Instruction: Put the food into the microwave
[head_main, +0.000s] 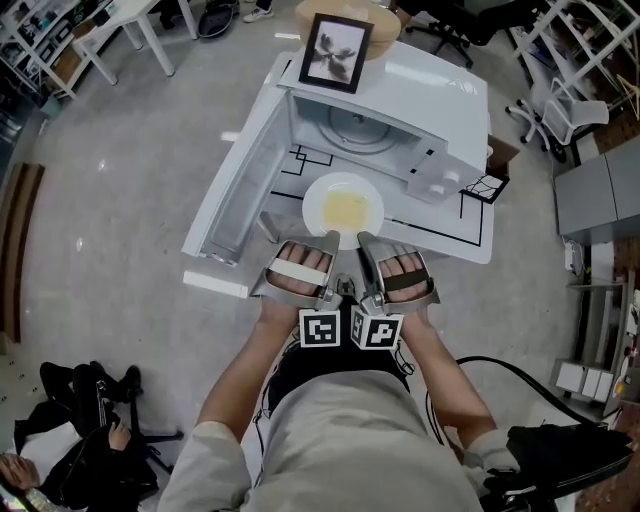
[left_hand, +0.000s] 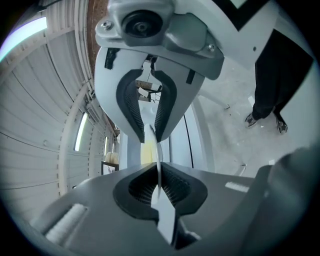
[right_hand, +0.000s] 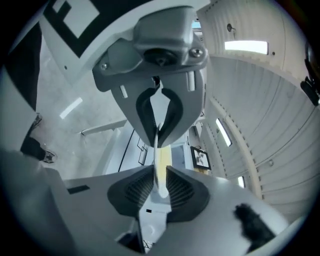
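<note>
Your left gripper (head_main: 330, 241) and right gripper (head_main: 364, 243) sit side by side at the near rim of the plate (head_main: 313, 192), each rolled onto its side. In the left gripper view your fingers (left_hand: 136, 189) are nearly together. Their ribbed black pads are closed on the thin white rim, which runs edge-on straight up the middle between them. In the right gripper view the fingers (right_hand: 184, 191) stand a little wider, yet the rim fills the gap and both pads lie against it, so that side has hold of the plate too. Each of these views also shows the other gripper across from it, its tips pinched on the same rim.

The food (head_main: 346, 210), a flat yellow patch, lies in the middle of the plate. The plate is outside the microwave (head_main: 432, 92), just in front of its open mouth and over the white surface (head_main: 440, 238). You cannot tell from these views whether it rests on the surface or hangs clear of it. The door (head_main: 243, 190) is swung wide to your left, and the round glass tray (head_main: 352, 128) shows inside. A framed picture (head_main: 337, 50) stands on top of the microwave. Black lines (head_main: 468, 212) mark the surface beside the plate. In the left gripper view a person's dark legs (left_hand: 267, 92) stand on the floor beyond
</note>
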